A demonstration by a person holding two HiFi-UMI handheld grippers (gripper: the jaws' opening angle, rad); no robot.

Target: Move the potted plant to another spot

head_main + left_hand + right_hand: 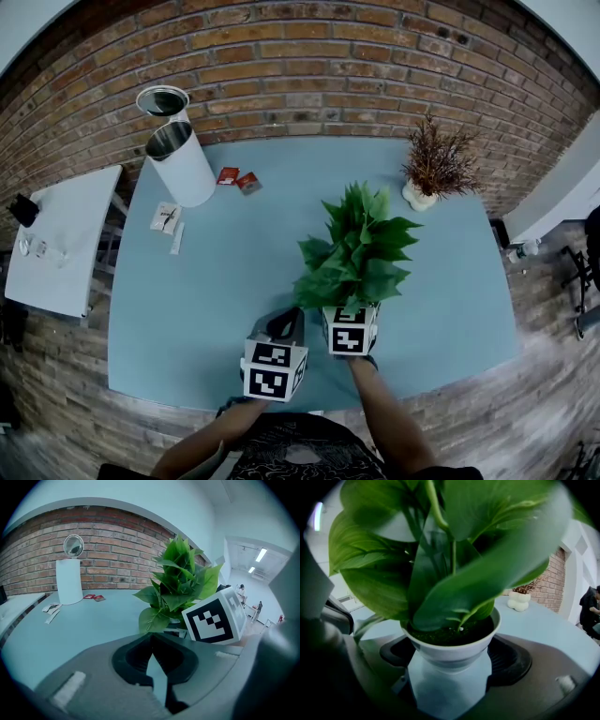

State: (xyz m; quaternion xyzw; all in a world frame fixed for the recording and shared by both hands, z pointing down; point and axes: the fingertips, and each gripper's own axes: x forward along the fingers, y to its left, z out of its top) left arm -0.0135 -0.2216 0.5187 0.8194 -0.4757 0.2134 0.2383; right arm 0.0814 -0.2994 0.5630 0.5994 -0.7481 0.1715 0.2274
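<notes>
I'm clamping my right gripper (pixel 449 667) around the potted plant (pixel 356 251), on its smooth white tapered pot (pixel 451 651). Broad glossy green leaves are crowding over dark soil near the matte blue table's (pixel 206 281) front edge. My left gripper (pixel 151 638) is idling beside it, jaws together, empty.

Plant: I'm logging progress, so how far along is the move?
Done: the right tool is shut on the pot. In hand: the plant is over the near part of the table; whether it is lifted, I cannot tell. Left: set it down at another spot and release. The left tool is shut and empty.
</notes>
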